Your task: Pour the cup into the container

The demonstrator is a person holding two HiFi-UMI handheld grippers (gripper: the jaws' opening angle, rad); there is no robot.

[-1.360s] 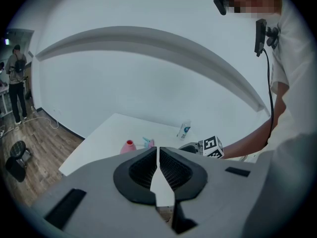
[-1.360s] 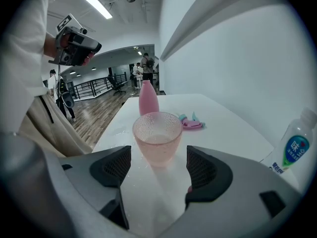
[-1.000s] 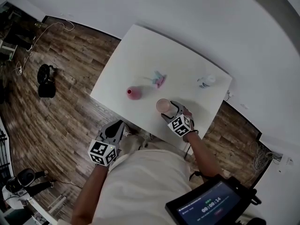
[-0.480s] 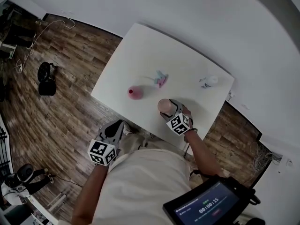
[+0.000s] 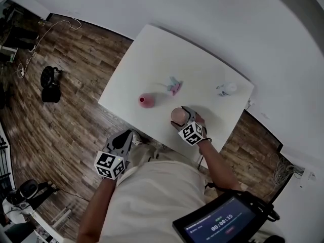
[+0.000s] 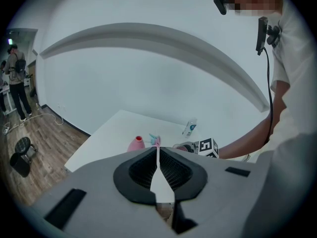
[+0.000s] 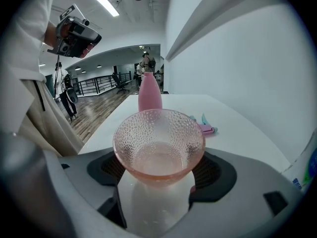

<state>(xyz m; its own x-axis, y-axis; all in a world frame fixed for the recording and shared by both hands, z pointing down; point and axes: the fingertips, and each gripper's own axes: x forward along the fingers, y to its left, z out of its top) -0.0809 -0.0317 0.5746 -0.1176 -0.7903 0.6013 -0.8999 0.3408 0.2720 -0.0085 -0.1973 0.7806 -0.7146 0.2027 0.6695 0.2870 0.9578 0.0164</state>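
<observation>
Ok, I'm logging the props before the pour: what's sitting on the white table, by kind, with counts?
Pink glass cup: 1
Pink container: 1
Clear bottle: 1
Small pink-and-teal item, too small to identify: 1
Total: 4

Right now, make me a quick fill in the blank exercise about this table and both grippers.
The left gripper has its jaws ____. The dimpled cup stands ____ the jaws of the right gripper, which have just been opening. The pink bottle stands on the ____ table.
Missing words: shut; between; white.
</observation>
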